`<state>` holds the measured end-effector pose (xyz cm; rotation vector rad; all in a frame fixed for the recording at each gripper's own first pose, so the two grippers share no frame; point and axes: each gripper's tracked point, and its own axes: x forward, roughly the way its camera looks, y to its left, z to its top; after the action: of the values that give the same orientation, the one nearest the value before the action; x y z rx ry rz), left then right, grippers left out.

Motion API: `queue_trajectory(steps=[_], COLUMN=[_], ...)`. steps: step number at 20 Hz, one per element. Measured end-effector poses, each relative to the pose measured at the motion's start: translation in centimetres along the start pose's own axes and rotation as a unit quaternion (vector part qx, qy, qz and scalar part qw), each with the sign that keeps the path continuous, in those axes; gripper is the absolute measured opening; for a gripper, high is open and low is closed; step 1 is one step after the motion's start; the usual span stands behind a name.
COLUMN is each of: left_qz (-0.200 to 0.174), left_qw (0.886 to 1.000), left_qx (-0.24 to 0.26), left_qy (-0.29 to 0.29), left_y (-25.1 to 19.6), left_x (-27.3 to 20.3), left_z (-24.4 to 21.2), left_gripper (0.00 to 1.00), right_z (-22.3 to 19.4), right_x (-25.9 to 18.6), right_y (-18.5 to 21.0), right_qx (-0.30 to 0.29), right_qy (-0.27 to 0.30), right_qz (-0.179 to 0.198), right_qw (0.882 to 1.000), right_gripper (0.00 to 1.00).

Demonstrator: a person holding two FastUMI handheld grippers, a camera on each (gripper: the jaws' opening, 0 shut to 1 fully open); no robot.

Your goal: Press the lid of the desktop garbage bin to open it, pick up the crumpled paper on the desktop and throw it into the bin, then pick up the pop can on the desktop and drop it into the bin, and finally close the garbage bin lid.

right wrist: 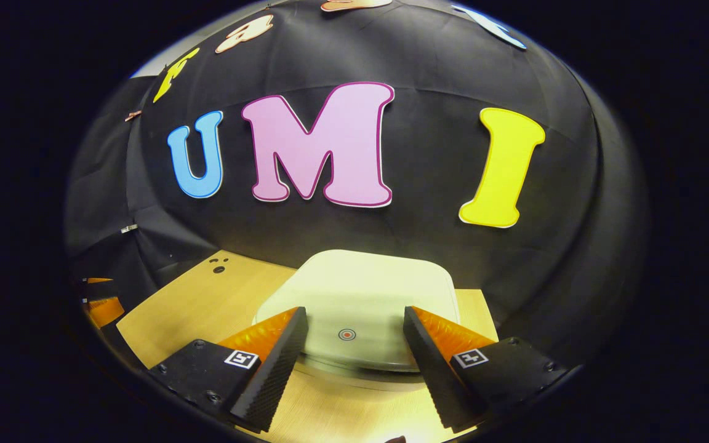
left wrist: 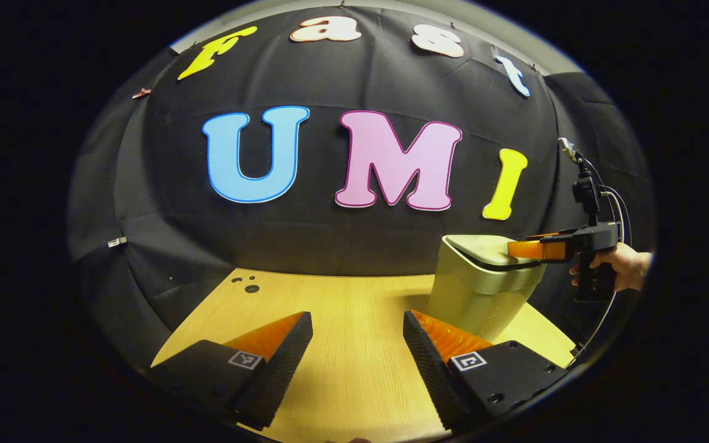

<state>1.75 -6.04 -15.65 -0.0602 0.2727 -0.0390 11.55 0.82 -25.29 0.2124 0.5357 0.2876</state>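
Note:
A pale desktop garbage bin (left wrist: 480,289) stands on the wooden table (left wrist: 342,307) at the right, its lid (right wrist: 360,289) down. The right gripper (left wrist: 530,249), held by a hand (left wrist: 622,264), sits low over the near part of the lid. In the right gripper view its own fingers stand apart on either side of a small round target mark (right wrist: 346,335) on the lid, so my right gripper (right wrist: 354,335) is open. My left gripper (left wrist: 357,332) hovers open over bare tabletop, left of the bin, with nothing between its fingers.
Several small dark holes (left wrist: 247,284) mark the table's far left corner. The black booth cloth rises close behind the table and bin. The left gripper's finger (right wrist: 102,307) shows at the far left edge of the right gripper view.

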Motion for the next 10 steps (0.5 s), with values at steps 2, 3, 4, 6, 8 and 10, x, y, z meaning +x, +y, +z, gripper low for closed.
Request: queue_trajectory(steps=[2,3,4,6,8,10], left_qz=[-0.001,-0.002,-0.002,-0.002,-0.001,0.001], left_qw=[1.000,1.000,1.000,1.000,1.000,1.000], left_qx=[-0.001,-0.002,-0.002,-0.002,-0.003,-0.005], left_qy=[0.001,0.001,0.002,0.003,0.004,0.005], left_y=[-0.1,-0.2,-0.2,-0.1,0.0,0.0], left_x=[0.1,0.1,0.1,0.1,0.2,0.3], left_z=[-0.1,-0.1,-0.1,-0.2,-0.3,-0.4], left_gripper=[0.95,0.95,0.95,0.95,0.95,0.95], right_z=[-0.7,-1.0,-0.8,-1.2,-1.4,-1.6], right_x=[0.0,0.1,0.2,0.2,0.2,0.3], right_y=[0.1,0.2,0.1,0.2,0.0,0.1], right_qx=[0.000,0.002,0.007,0.017,0.025,0.029], right_qy=[0.007,0.006,-0.001,-0.004,-0.004,-0.006], right_qz=[0.001,0.004,0.006,0.016,0.020,0.020], right_qw=[1.000,1.000,1.000,1.000,0.999,0.999], right_gripper=[0.98,0.98,0.99,0.99,0.99,1.00])
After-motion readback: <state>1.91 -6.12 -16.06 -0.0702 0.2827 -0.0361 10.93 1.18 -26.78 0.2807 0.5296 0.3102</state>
